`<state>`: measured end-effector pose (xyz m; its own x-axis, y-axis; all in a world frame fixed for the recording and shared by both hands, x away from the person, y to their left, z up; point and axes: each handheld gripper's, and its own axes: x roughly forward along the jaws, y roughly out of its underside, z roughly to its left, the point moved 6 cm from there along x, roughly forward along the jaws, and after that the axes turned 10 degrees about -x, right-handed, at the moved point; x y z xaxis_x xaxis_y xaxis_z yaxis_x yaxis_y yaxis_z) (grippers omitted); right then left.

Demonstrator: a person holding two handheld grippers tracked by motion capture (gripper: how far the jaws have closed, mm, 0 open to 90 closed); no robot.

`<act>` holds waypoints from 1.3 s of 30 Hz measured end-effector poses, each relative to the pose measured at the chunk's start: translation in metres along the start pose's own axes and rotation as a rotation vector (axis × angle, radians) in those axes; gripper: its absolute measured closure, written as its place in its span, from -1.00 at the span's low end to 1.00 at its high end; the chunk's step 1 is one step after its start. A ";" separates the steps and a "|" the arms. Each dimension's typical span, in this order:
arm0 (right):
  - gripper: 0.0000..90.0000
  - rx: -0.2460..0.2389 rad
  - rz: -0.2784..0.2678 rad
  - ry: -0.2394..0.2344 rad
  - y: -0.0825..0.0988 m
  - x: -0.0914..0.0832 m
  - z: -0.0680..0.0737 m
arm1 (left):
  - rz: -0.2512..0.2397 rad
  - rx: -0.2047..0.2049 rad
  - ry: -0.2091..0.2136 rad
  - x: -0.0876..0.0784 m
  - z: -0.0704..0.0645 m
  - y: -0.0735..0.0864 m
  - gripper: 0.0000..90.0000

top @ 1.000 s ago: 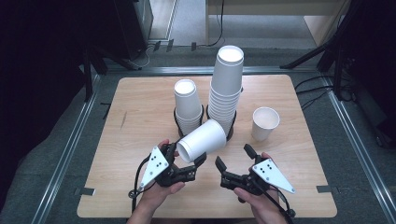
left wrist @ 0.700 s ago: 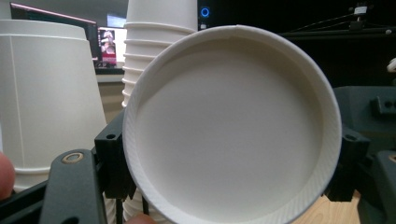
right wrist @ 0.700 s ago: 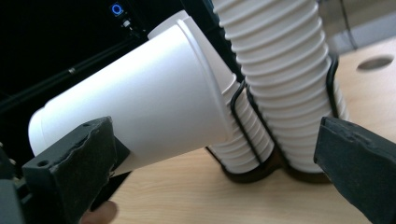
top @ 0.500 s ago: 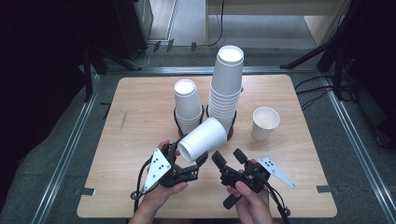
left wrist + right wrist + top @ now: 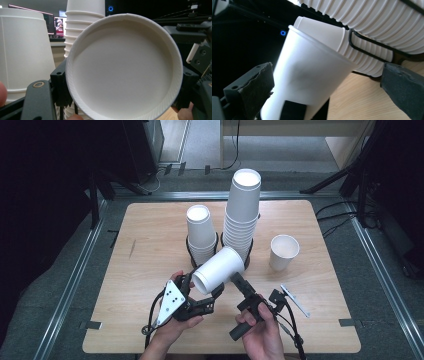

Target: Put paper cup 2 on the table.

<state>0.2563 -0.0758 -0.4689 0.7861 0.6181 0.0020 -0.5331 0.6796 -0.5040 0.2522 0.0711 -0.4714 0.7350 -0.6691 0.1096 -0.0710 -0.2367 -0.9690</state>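
Observation:
A white paper cup (image 5: 218, 269) hangs tilted above the table's front middle, with my left gripper (image 5: 209, 293) shut on its lower edge. One round end of the cup (image 5: 123, 67) faces the left gripper view, and one black finger (image 5: 37, 100) shows at the bottom left there. My right gripper (image 5: 234, 281) reaches the cup from the right, rolled onto its side. It stands open in the right gripper view (image 5: 324, 90): its pads (image 5: 249, 92) flank the cup (image 5: 312, 75) and are apart from it.
A tall stack of upturned cups (image 5: 242, 215) and a shorter stack (image 5: 201, 232) stand in black wire holders (image 5: 216, 245) just behind the held cup. A single cup (image 5: 284, 251) stands mouth up at the right. The wooden table (image 5: 150, 250) ends close to the hands.
My right hand has rolled over and shifted left, bringing its jaws up to the held cup. The left gripper and the cup have stayed put.

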 end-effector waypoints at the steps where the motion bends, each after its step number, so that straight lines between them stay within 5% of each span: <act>1: -1.00 0.007 -0.005 -0.001 0.000 0.001 0.000 | 0.004 0.000 -0.001 0.000 0.000 0.001 -0.49; 11: -1.00 0.166 -0.004 -0.019 0.000 0.010 -0.001 | 0.014 0.004 0.002 0.003 -0.005 0.006 -0.49; 39: -0.98 0.362 -0.002 -0.016 0.001 0.030 -0.011 | 0.055 0.006 0.037 0.006 -0.011 0.013 -0.49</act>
<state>0.2830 -0.0610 -0.4786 0.7840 0.6205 0.0175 -0.6098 0.7751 -0.1653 0.2483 0.0558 -0.4812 0.7047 -0.7066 0.0645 -0.1064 -0.1950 -0.9750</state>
